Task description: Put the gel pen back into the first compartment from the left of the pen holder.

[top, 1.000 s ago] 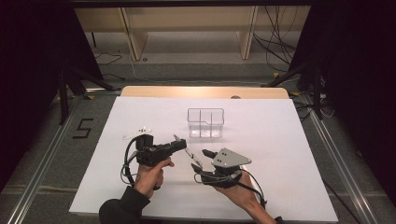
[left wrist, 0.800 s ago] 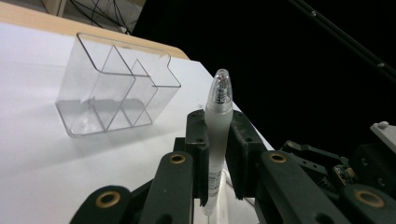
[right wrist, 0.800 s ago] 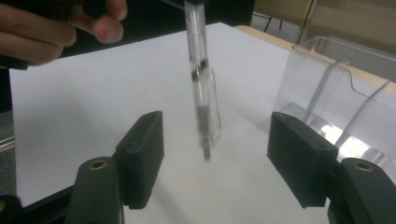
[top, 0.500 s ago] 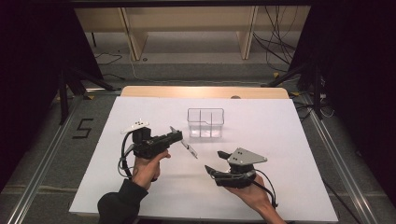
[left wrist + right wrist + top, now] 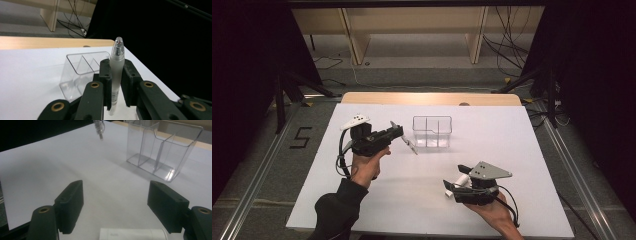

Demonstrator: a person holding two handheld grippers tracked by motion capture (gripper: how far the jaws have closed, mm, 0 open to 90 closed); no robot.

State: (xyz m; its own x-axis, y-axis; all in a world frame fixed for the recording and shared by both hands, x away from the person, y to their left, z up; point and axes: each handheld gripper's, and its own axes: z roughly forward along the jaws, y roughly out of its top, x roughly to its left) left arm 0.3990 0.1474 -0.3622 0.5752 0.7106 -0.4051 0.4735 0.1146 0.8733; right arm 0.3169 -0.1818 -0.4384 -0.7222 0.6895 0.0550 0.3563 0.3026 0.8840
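My left gripper [image 5: 398,132] is shut on a frosted white pen [image 5: 411,146] and holds it above the white table [image 5: 512,150], left of a clear three-compartment organizer [image 5: 432,131]. In the left gripper view the pen [image 5: 117,55] stands upright between the pads, clear tip upward, with the organizer [image 5: 82,67] just beyond. My right gripper [image 5: 451,186] is at the near right, jaws wide apart; they have just been opening. Its own view [image 5: 116,195] shows bare table between the pads and a short white cylinder [image 5: 132,234] low between the jaws, untouched. The pen's lower end [image 5: 99,130] hangs at the top.
A wooden strip [image 5: 432,98] borders the table's far edge. Dark curtains stand to either side, and cables lie on the floor behind. The organizer [image 5: 162,152] sits ahead and to the right of my right gripper.
My left gripper has lifted away from the right one, taking the pen toward the far left. The right gripper has slid to the right, and its jaws stand wider.
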